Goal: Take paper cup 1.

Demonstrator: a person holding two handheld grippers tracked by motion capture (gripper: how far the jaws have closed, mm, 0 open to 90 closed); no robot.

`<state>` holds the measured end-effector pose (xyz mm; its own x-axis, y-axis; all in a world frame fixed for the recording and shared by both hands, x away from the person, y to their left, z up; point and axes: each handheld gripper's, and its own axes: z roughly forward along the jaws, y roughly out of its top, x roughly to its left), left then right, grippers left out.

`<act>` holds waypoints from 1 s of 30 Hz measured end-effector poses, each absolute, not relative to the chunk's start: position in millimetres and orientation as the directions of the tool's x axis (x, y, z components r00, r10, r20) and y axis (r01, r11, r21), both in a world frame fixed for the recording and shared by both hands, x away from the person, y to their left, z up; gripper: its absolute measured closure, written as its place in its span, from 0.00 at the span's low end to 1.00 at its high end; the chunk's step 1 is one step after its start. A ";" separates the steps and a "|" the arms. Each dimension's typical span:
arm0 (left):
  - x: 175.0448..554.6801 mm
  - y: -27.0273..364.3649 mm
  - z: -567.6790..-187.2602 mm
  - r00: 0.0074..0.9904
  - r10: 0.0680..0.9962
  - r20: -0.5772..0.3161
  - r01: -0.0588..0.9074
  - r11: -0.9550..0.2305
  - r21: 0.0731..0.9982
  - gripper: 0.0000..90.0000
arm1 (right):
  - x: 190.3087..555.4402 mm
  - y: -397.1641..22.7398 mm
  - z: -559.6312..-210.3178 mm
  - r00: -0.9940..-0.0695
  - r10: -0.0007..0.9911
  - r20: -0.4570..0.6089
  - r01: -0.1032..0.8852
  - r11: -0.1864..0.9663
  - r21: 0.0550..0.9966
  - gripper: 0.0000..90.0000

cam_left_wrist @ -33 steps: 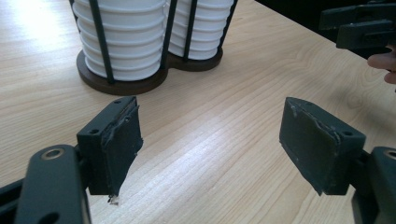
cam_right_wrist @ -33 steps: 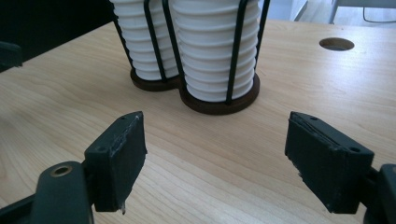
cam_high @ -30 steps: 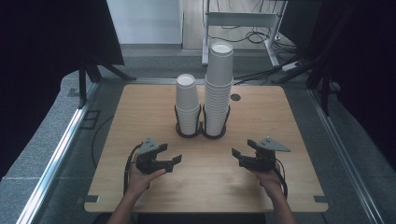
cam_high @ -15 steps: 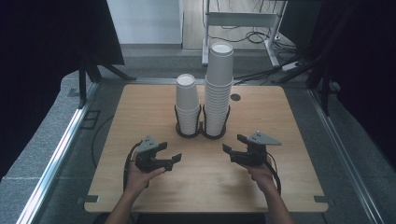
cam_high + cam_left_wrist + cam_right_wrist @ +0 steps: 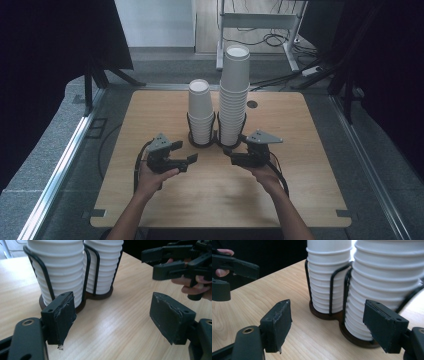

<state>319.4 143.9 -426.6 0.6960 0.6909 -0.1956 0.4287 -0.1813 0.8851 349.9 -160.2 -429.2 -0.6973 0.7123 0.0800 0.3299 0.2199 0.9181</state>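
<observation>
Two stacks of white paper cups stand in a black wire holder (image 5: pixel 216 141) at the table's middle: a shorter stack (image 5: pixel 201 107) on the left and a taller stack (image 5: pixel 235 90) on the right. My left gripper (image 5: pixel 188 163) hovers in front of the holder to its left, open and empty. In the left gripper view its jaws (image 5: pixel 115 320) stand wide apart, facing the shorter stack (image 5: pixel 60 267). My right gripper (image 5: pixel 234 155) is open just in front of the taller stack. Its own view shows nothing between its jaws (image 5: pixel 329 325), with the taller stack (image 5: pixel 384 280) close ahead.
The wooden table (image 5: pixel 150 115) has bare surface on both sides of the holder and in front of it. A round cable hole (image 5: pixel 252 104) sits behind the taller stack. Dark curtains and a metal rail (image 5: pixel 60 170) border the table.
My right gripper has moved left and forward to the base of the taller stack. The left gripper has risen a little and edged toward the holder.
</observation>
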 end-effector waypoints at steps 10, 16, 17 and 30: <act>330.1 145.2 -410.5 0.687 0.699 -0.197 0.433 -0.176 0.884 0.23 | 369.1 -135.1 -421.6 -0.715 0.695 0.073 0.317 0.229 0.920 0.26; 336.3 146.0 -401.8 0.683 0.705 -0.190 0.426 -0.174 0.888 0.23 | 375.4 -121.5 -420.9 -0.737 0.672 0.069 0.308 0.242 0.920 0.27; 336.3 146.0 -401.8 0.683 0.705 -0.190 0.426 -0.174 0.888 0.22 | 375.4 -121.5 -420.9 -0.737 0.672 0.069 0.308 0.242 0.920 0.27; 362.6 146.3 -386.8 0.639 0.748 -0.178 0.418 -0.143 0.897 0.22 | 396.8 -102.4 -423.5 -0.739 0.669 0.082 0.312 0.233 0.921 0.34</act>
<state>362.6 146.3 -386.8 0.6389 0.7483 -0.1785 0.4183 -0.1432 0.8969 396.8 -102.4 -423.5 -0.7390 0.6687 0.0816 0.3121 0.2325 0.9212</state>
